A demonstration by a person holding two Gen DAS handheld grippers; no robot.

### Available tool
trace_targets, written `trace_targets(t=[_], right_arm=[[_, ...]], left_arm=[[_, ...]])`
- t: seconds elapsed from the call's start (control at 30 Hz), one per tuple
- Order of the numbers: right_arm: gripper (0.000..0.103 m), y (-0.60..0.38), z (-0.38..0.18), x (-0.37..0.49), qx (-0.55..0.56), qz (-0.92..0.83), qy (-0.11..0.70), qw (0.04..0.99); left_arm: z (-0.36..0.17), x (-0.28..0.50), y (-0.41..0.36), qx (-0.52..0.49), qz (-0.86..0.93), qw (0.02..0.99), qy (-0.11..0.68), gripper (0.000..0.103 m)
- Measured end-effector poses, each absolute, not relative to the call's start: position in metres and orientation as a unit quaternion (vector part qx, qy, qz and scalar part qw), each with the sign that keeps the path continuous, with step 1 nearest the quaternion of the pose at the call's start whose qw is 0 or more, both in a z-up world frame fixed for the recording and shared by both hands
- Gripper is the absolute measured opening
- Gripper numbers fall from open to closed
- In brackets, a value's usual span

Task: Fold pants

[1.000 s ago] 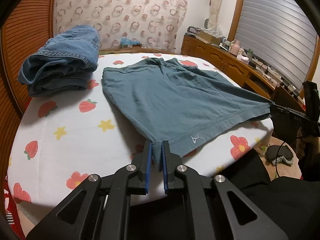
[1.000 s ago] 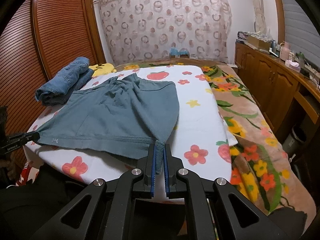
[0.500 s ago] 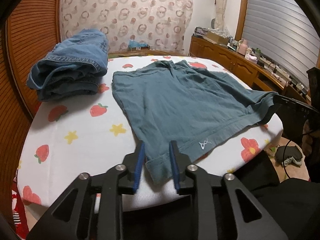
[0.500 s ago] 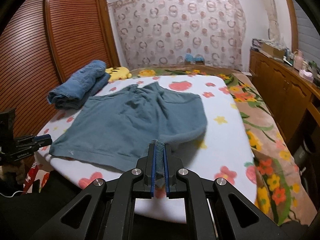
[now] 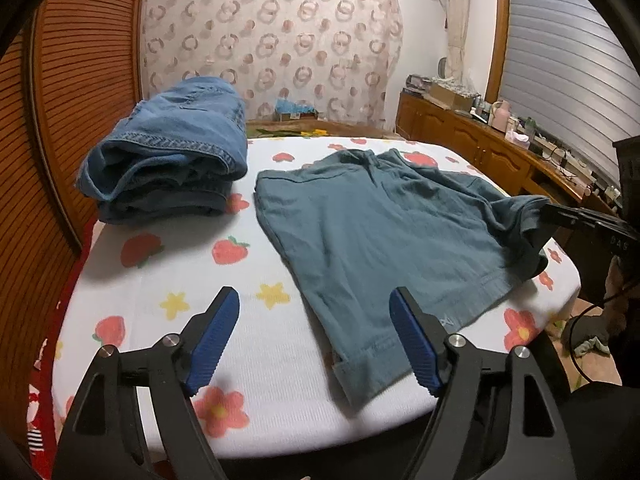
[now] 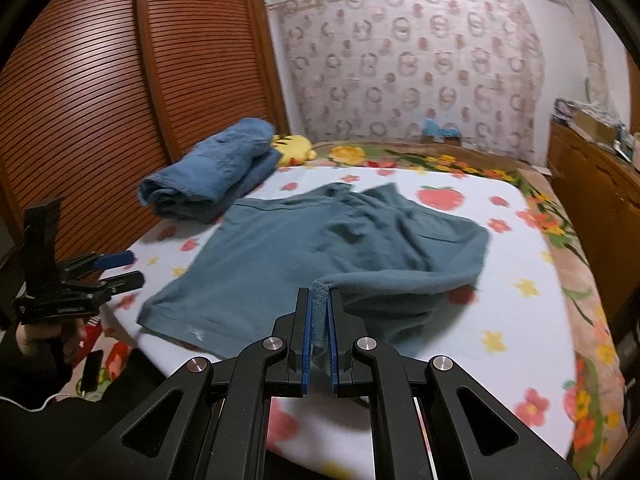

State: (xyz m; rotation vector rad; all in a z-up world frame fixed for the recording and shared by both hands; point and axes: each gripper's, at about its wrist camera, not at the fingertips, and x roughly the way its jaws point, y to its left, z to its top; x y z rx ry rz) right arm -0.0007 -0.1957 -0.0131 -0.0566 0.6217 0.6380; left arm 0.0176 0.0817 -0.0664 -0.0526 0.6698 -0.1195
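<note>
left gripper [image 5: 314, 338]: jaws opening, hem corner lying loose between fingers, let go to rest flat | right gripper [image 6: 319, 330]: clamped on shorts [image 6: 304, 256] corner, lifted to fold across | bed [image 5: 168, 280] under shorts

The shorts [image 5: 372, 240] lie on the bed [image 5: 132, 300] near its front edge — the folded jeans [image 5: 172, 160] sit behind and left of them, beside the wardrobe doors [image 6: 120, 100].

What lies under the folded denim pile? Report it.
The folded denim pile rests on the white bedspread printed with strawberries and flowers. Print shows around its edges; the part directly beneath is covered, so anything there cannot be seen.
</note>
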Motion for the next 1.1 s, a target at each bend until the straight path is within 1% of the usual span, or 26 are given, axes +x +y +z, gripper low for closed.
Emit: trace_targets(t=[0.3, 0.57, 0.63, 0.7, 0.73, 0.8, 0.87, 0.97, 1.1], right_arm=[[0.007, -0.17, -0.018, 0.014, -0.04, 0.379, 0.296, 0.876], [0.007, -0.162, -0.029, 0.025, -0.04, 0.421, 0.312, 0.851], [0.012, -0.166, -0.035, 0.032, -0.039, 0.416, 0.318, 0.851], [0.02, -0.175, -0.038, 0.039, -0.04, 0.405, 0.321, 0.855], [0.021, -0.178, -0.037, 0.039, -0.039, 0.404, 0.319, 0.857], [0.03, -0.191, -0.036, 0.041, -0.037, 0.4, 0.313, 0.861], [0.035, -0.205, -0.033, 0.04, -0.035, 0.393, 0.304, 0.867], [0.036, -0.232, -0.033, 0.048, -0.033, 0.372, 0.292, 0.88], [0.037, -0.266, -0.046, 0.072, -0.036, 0.323, 0.299, 0.897]], left_arm=[[-0.063, 0.019, 0.092, -0.014, -0.024, 0.95, 0.311, 0.078], [-0.065, 0.019, 0.097, -0.014, -0.018, 0.95, 0.312, 0.078], [-0.066, 0.021, 0.095, -0.013, -0.02, 0.949, 0.314, 0.078], [-0.067, 0.023, 0.093, -0.013, -0.022, 0.949, 0.316, 0.078], [-0.067, 0.025, 0.091, -0.013, -0.025, 0.948, 0.316, 0.078], [-0.067, 0.027, 0.086, -0.013, -0.03, 0.948, 0.318, 0.078], [-0.066, 0.032, 0.079, -0.011, -0.037, 0.947, 0.319, 0.078], [-0.064, 0.039, 0.066, -0.016, -0.06, 0.945, 0.32, 0.078], [-0.062, 0.047, 0.048, -0.013, -0.084, 0.943, 0.322, 0.078]])
